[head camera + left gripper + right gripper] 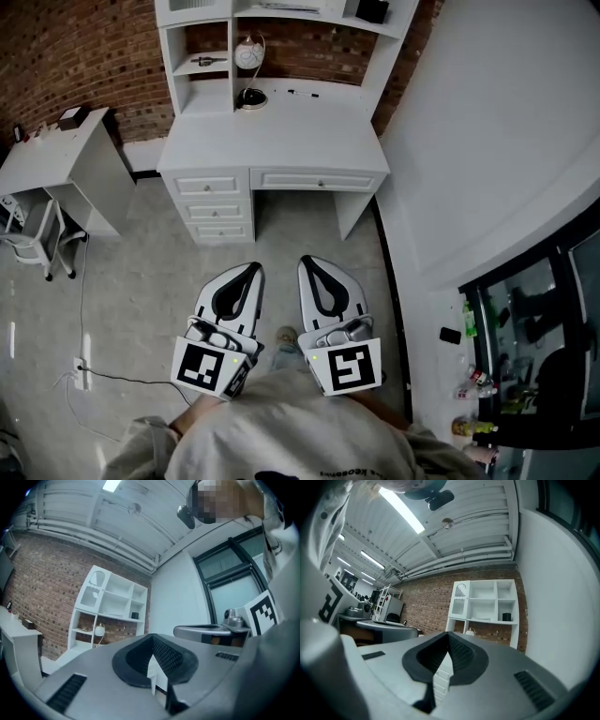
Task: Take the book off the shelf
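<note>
- your sweatshirt [281, 436] fills the bottom of the head view. both grippers sit close to your body, side by side and about level, pointing at the desk.
- left gripper [249, 270]: fingers together, pads meeting at the tip, nothing between them.
- right gripper [312, 262]: same, fingers closed on nothing.
- both marker cubes face up at the head camera.
- the grey floor [150, 281] lies between you and the desk. a black cable [122, 378] runs across it on your left.
- further left are a chair [33, 234] and a white side table [56, 155] with a small dark box on top.
- on your right is a plain white wall [497, 141], with dark glazing low beside it.
- the desk [272, 141] is white, straight ahead and well apart from both grippers. it has a stack of drawers [208, 208] on its left side.
- a lamp [248, 56] with a round shade stands at the back left of the desk top, under the hutch.
- the hutch [173, 42] stands on the desk against the brick wall [75, 47].
- book [286, 7]: a thin flat thing lying on the hutch shelf above the lamp's level, left of a small black box [372, 9]. it looks like the book but is too small to be sure. neither gripper is near it.
</note>
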A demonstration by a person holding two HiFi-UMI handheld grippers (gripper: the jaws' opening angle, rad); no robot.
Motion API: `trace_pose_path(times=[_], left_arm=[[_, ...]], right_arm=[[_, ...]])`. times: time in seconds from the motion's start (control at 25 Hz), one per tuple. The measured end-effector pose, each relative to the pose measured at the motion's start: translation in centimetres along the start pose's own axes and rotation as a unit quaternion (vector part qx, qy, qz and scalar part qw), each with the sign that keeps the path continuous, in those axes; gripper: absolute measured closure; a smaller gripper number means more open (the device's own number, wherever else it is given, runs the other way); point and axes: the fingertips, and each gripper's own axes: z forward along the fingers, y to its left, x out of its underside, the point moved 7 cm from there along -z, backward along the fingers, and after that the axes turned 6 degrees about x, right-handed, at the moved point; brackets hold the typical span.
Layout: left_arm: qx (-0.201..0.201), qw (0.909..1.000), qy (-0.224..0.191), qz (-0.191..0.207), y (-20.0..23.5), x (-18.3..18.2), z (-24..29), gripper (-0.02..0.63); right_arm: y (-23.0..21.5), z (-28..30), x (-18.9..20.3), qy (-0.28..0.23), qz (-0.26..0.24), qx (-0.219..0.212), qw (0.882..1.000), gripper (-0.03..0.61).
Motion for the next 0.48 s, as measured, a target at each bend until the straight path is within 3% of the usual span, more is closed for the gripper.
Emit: trace_pose_path(times=[0.48], left_arm=[[-0.039, 0.9991, -0.008, 0.016, 4.1, 0.3, 11.4, 0.604]], right_arm=[[-8.0, 10.0, 2.5, -0.015, 0.017, -0.055, 0.998, 0.561]])
